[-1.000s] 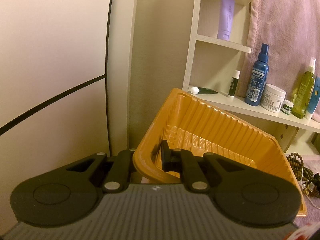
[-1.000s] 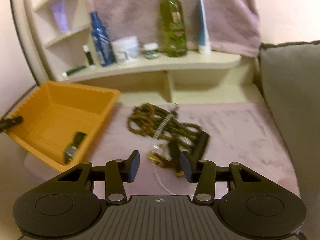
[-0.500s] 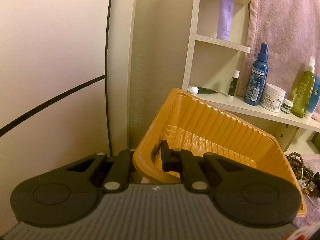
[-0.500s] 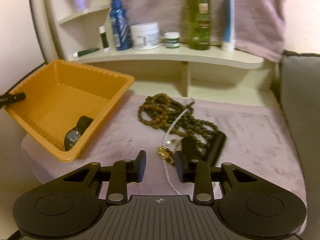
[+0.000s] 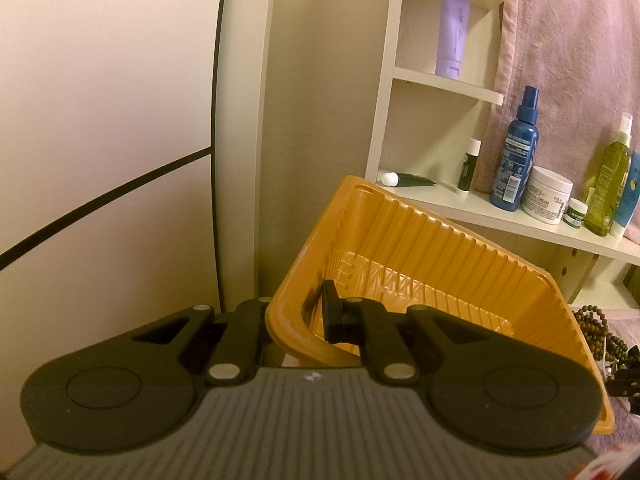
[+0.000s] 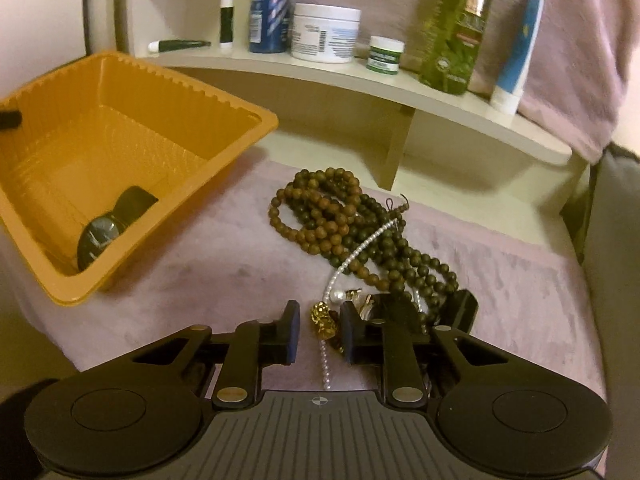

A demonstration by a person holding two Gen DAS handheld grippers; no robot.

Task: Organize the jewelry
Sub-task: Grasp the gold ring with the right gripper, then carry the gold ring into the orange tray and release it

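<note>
Your left gripper (image 5: 294, 312) is clamped on the near-left wall of the orange tray (image 5: 432, 240), one finger outside the rim and the other inside, and the tray sits tilted, its far-right corner lower toward the pink cloth. From your right wrist view, that same tray (image 6: 248, 120) lies ahead and to the left of your right gripper (image 6: 319, 330), and a black watch (image 6: 108, 232) lies on its floor against the near wall. Your right gripper has its fingers apart with a narrow gap, low over the pink cloth (image 6: 200, 272). Directly between the fingertips sits a small gold piece (image 6: 323, 318), and a pearl strand (image 6: 360, 248) runs through that gap, from under the gripper body up and away to the right. Whether the pads touch the gold piece you cannot tell. Just ahead and to the right of your right finger lies the tangle of brown and dark wooden bead necklaces (image 6: 340, 220), and a black item (image 6: 464, 312), partly hidden behind the finger, lies at its near-right edge. Beyond the pile, the shelf (image 6: 360, 80) carries a blue spray bottle (image 6: 268, 8), a white jar (image 6: 324, 32), a small green-labelled jar (image 6: 385, 54), a green bottle (image 6: 456, 28) and a blue tube (image 6: 520, 52).
</note>
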